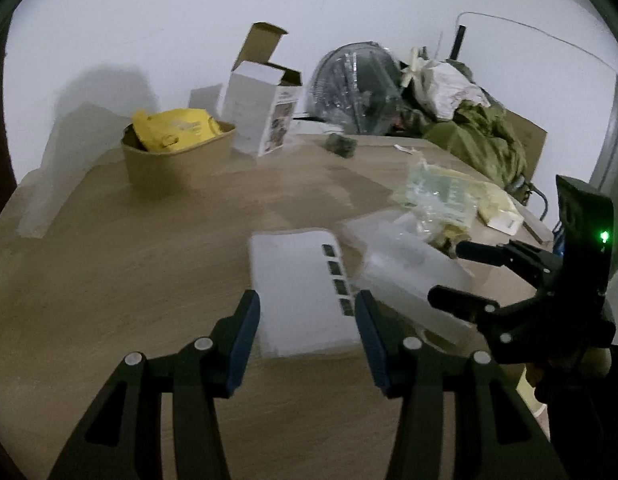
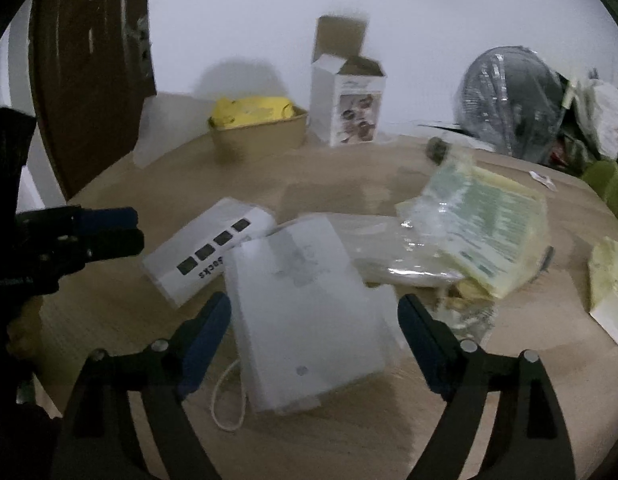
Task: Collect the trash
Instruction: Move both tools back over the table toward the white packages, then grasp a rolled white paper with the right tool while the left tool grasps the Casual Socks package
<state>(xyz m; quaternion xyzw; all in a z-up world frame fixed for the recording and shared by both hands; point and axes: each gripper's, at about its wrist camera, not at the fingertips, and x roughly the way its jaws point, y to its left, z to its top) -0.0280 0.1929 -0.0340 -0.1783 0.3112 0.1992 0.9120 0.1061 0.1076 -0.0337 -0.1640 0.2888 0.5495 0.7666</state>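
The flat white box (image 2: 207,252) reads "Socks" along its edge.

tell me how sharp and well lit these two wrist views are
Left wrist view: dim, bluish, motion-smeared; the white box is soft-edged. Right wrist view: equally dim, the crinkled plastic wrapper smeared with small glare spots. Both bend the table edge, fisheye-style.

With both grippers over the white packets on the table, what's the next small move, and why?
Probably ease the right gripper down and close on the frosted white plastic pouch. Its jaws stand open astride the pouch without pressing it, and the tan paper tub holding yellow wrappers waits across the wooden table.
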